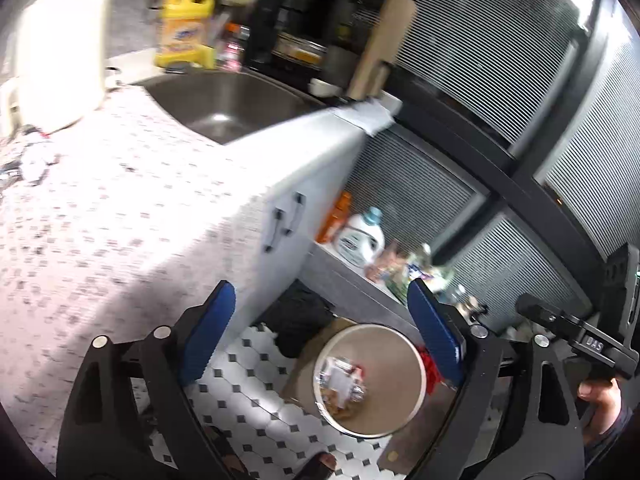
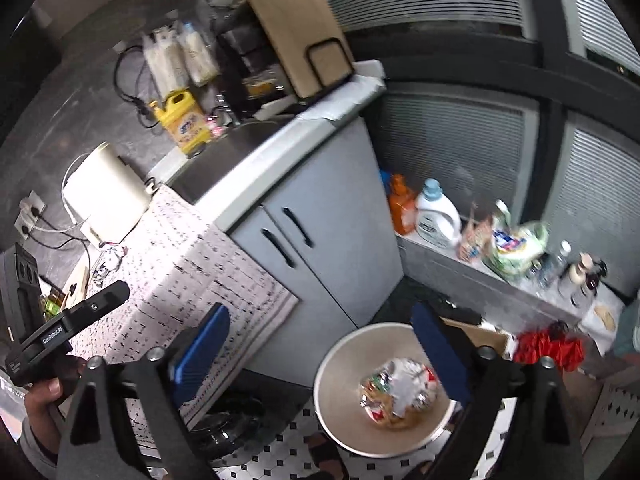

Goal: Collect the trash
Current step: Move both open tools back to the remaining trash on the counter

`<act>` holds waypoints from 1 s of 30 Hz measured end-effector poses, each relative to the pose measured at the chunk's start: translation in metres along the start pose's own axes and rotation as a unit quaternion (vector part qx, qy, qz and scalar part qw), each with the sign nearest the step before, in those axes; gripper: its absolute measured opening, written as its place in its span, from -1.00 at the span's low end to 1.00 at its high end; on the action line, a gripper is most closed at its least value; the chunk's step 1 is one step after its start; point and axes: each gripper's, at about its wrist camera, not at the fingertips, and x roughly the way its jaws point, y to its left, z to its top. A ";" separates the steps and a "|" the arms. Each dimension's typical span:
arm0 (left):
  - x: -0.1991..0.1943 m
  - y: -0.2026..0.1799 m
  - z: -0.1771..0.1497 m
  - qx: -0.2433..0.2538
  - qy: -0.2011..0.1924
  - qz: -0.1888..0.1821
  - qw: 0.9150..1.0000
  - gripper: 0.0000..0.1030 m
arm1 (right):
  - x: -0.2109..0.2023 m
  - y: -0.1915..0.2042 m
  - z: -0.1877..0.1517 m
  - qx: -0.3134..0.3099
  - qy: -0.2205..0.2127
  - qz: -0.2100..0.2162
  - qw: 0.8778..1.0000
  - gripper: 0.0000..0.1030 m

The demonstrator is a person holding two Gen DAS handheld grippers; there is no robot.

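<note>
Trash (image 2: 398,394) in bin (image 2: 340,372) below right hand-held gripper (image 2: 320,344) (fingers apart, empty).

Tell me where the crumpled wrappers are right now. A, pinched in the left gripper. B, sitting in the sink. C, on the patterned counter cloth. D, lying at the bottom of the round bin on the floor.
D. The crumpled wrappers lie at the bottom of the round bin on the tiled floor, while the left gripper and the right gripper both hang open and empty above it.
</note>
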 end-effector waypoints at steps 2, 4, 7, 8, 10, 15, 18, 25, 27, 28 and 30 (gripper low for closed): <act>-0.009 0.018 0.005 -0.012 -0.011 0.013 1.000 0.73 | 0.008 0.016 0.005 -0.011 0.001 0.011 1.000 0.85; -0.018 0.038 0.009 -0.022 -0.021 0.025 0.999 0.73 | 0.016 0.033 0.010 -0.019 0.005 0.020 1.000 0.85; -0.032 0.069 0.015 -0.040 -0.036 0.045 0.998 0.73 | 0.032 0.060 0.016 -0.028 0.010 0.035 0.999 0.85; -0.036 0.078 0.017 -0.045 -0.040 0.050 0.997 0.73 | 0.038 0.071 0.018 -0.032 0.013 0.040 0.999 0.85; -0.045 0.098 0.020 -0.055 -0.049 0.063 0.995 0.73 | 0.048 0.090 0.021 -0.038 0.019 0.049 0.998 0.85; -0.067 0.151 0.028 -0.085 -0.070 0.091 0.990 0.73 | 0.070 0.140 0.025 -0.066 0.024 0.072 0.995 0.85; -0.077 0.177 0.033 -0.095 -0.079 0.104 0.987 0.73 | 0.084 0.168 0.025 -0.077 0.027 0.084 0.993 0.85; -0.090 0.234 0.041 -0.108 -0.087 0.123 0.983 0.72 | 0.117 0.223 0.023 -0.089 0.035 0.104 0.990 0.85; -0.092 0.249 0.042 -0.110 -0.087 0.127 0.982 0.72 | 0.125 0.236 0.022 -0.093 0.036 0.107 0.989 0.85; -0.092 0.255 0.043 -0.112 -0.087 0.129 0.982 0.72 | 0.129 0.243 0.022 -0.095 0.037 0.109 0.989 0.85; -0.093 0.271 0.046 -0.114 -0.088 0.134 0.981 0.72 | 0.137 0.256 0.021 -0.097 0.038 0.110 0.988 0.85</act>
